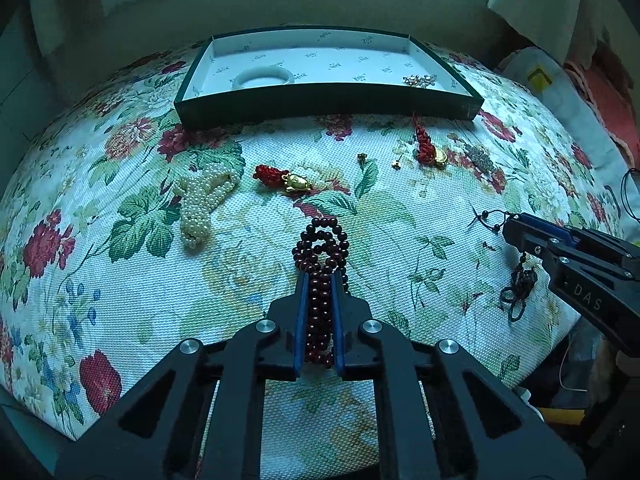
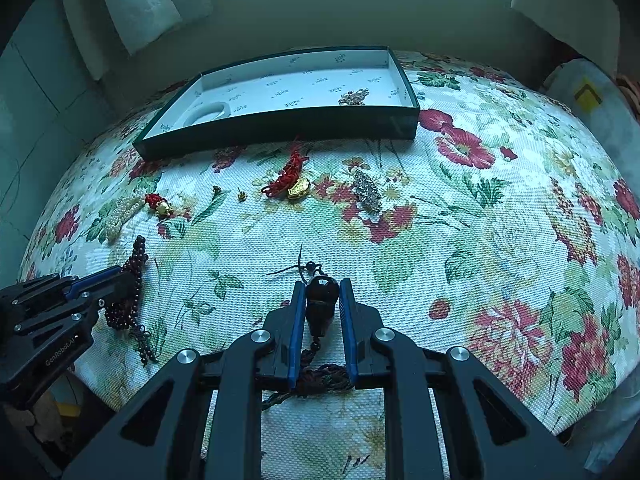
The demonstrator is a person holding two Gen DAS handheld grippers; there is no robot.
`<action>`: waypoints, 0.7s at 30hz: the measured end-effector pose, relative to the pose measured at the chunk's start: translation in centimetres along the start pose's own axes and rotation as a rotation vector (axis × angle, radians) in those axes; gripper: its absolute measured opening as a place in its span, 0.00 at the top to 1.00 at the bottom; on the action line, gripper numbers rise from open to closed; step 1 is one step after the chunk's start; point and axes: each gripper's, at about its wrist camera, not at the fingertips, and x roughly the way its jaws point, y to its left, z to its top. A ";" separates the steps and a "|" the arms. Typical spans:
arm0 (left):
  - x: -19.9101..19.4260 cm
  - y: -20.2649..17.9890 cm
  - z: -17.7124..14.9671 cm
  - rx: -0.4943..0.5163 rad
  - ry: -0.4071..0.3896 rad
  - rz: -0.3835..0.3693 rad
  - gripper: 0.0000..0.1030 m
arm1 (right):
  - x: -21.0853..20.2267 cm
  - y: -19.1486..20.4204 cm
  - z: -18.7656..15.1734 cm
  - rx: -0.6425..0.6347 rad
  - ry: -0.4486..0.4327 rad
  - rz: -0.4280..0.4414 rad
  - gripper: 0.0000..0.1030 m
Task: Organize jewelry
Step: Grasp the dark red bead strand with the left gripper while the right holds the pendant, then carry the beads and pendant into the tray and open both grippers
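Left gripper [image 1: 320,280] fingers clenched on bead bracelet [image 1: 320,248]; right gripper [image 2: 322,286] fingers clenched on dark pendant [image 2: 320,300], both near desk front edge, likely bound for tray [image 1: 320,98] at far edge.

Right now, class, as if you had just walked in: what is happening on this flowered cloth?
A person is sorting jewelry with two handheld grippers. The left gripper is shut on a dark red bead strand; the right gripper is shut on a dark pendant with a cord. The green box at the back holds a white bangle and a small sparkly piece. A pearl strand and two red-and-gold charms lie loose on the cloth.
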 end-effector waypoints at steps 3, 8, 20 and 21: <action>-0.3 0.2 0.1 -0.006 -0.009 0.003 0.90 | 0.0 0.1 0.0 -0.001 -0.002 0.002 0.83; -0.6 0.4 0.2 -0.008 -0.018 -0.001 0.90 | -0.3 0.1 0.0 -0.004 -0.006 0.003 0.83; -2.2 0.4 1.3 -0.004 -0.062 -0.006 0.90 | -1.6 0.4 0.4 -0.001 -0.036 0.019 0.83; -2.3 0.4 1.5 -0.005 -0.065 -0.009 0.90 | -1.8 0.5 0.6 -0.002 -0.041 0.020 0.83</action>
